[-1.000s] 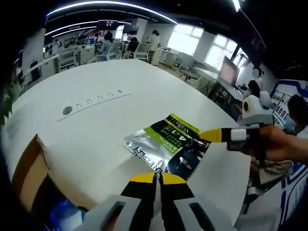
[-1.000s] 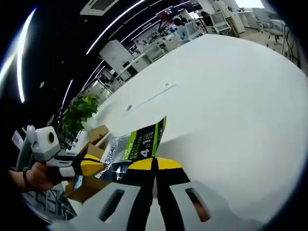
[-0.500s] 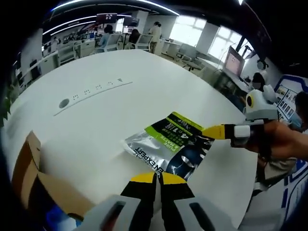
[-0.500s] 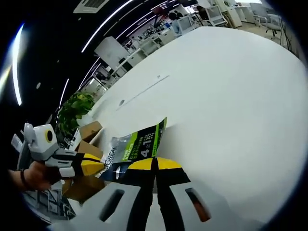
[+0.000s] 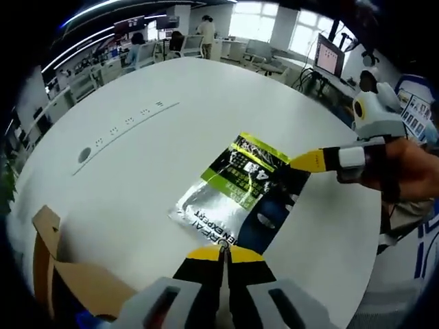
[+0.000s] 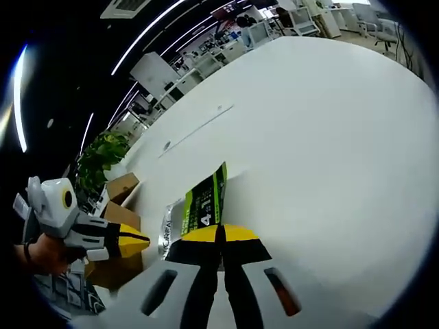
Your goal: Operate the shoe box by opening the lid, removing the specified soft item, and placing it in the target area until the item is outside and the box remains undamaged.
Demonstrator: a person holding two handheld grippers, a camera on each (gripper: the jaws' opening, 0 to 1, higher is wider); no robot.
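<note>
White and round, the surface [image 5: 137, 178] carries the pouch [image 5: 236, 195], its far end pinched in the right claw [image 6: 221, 229]. Its long axis runs from that claw toward the clenched, empty left claw [image 5: 221, 252] just short of its near end. The open shoe box [image 6: 118, 212] sits beyond the left claw.

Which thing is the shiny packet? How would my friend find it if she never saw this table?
Look at the big round white table. Out on its bare top lies a flat, shiny packet, with the right gripper shut on one edge. It is silver with a bright green stripe and a dark blue part, unlike the plain brown cardboard shoe box near the table's edge.
</note>
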